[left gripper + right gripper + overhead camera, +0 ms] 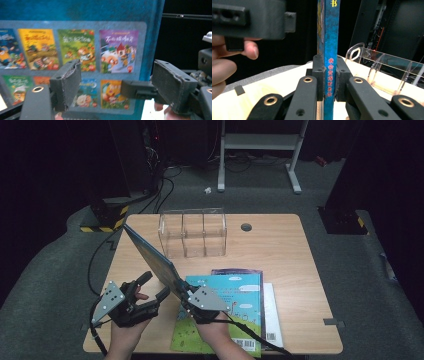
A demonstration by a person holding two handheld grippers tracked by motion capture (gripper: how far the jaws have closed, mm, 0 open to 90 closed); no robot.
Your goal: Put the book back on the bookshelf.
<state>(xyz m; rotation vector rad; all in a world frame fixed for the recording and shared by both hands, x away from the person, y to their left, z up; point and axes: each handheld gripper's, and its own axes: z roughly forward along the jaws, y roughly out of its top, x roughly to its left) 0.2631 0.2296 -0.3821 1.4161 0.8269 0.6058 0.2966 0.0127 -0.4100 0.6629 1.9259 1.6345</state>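
Observation:
A thin blue book [150, 257] stands on edge above the table's left half, tilted, its back cover [75, 15] showing several small pictured covers. My right gripper [186, 295] is shut on its lower near corner; in the right gripper view the jaws [329, 66] clamp the spine [330, 30]. My left gripper [153, 287] is open just left of the book, its two pads [66, 85] spread wide in front of the cover without touching it. A clear three-slot organizer [192, 232] stands at the back centre of the table.
Flat on the table's front right lie a light blue and green picture book [227, 317], a purple book [237, 270] under it and a white one [271, 310]. A cable hole [246, 227] sits right of the organizer [384, 71]. A white stand [260, 142] is on the floor behind.

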